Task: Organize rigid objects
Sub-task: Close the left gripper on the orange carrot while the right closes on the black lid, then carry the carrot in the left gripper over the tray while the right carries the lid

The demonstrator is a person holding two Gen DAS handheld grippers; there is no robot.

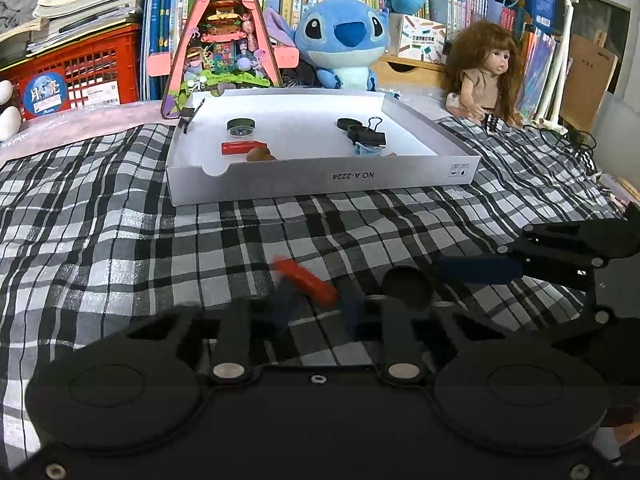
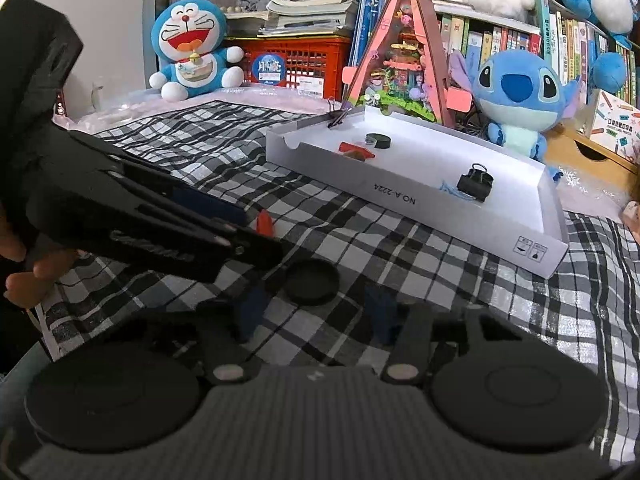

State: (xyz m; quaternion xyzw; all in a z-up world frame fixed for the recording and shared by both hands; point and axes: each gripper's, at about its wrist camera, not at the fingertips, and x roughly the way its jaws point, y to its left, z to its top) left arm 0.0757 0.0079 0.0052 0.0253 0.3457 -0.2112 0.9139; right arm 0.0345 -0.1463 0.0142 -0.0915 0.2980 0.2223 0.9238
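The left gripper (image 1: 314, 306) looks clamped on the red block (image 1: 306, 283), which sits tilted between its blue pads on the plaid cloth (image 1: 120, 220); the grip seems to catch one end only, so the block could swing or slip out on the lift. The right gripper (image 2: 316, 312) stands half open around the black round lid (image 2: 312, 282), pads not visibly pressing it, so a lift now would leave it behind. The two tools sit close and could knock together. The white tray (image 1: 320, 180) lies well beyond, holding another red block (image 1: 243, 147), a binder clip (image 1: 366, 134) and jars
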